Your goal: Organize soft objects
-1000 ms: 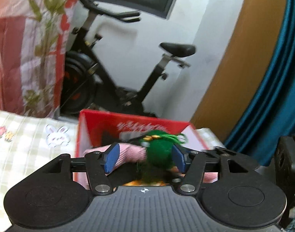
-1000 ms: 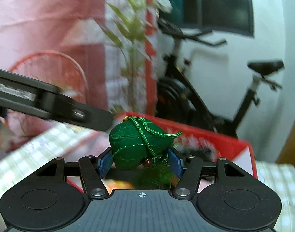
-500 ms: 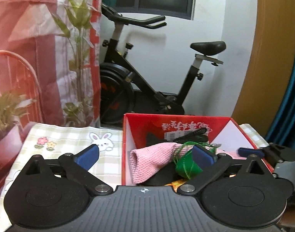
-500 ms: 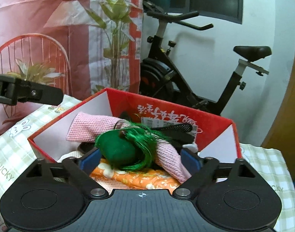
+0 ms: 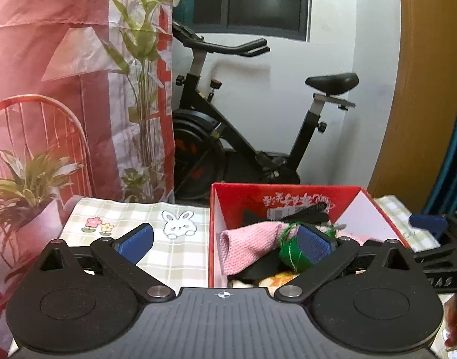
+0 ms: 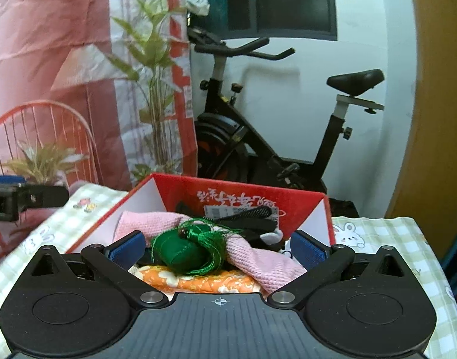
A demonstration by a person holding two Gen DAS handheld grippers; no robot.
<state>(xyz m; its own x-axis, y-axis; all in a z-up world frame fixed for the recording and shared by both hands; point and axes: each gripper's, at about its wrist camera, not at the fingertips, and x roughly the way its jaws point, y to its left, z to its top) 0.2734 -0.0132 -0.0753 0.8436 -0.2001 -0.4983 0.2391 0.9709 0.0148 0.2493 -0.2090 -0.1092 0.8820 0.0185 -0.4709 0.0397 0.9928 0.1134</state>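
A red cardboard box (image 6: 237, 193) stands on the checked tablecloth and holds several soft things. On top lies a green pouch with a tassel (image 6: 180, 254), resting on a pink knitted cloth (image 6: 258, 258) and an orange flowered cloth (image 6: 204, 282). My right gripper (image 6: 218, 246) hovers at the box's near edge, its jaws opening wide; the pouch lies between them, untouched. My left gripper (image 5: 225, 239) is open over the box's left wall (image 5: 215, 233). Its right pad partly hides the pouch (image 5: 289, 257), with the pink cloth (image 5: 249, 246) beside it.
The checked tablecloth (image 5: 132, 218) with rabbit and flower prints extends left of the box. An exercise bike (image 5: 228, 143) stands behind the table. A potted plant (image 5: 28, 185) and a red wire chair (image 5: 49, 119) are at the left. A person's hand (image 5: 455, 323) shows at lower right.
Both grippers have opened and let go of the green pouch, which now lies in the box. Both have drawn back and risen a little.
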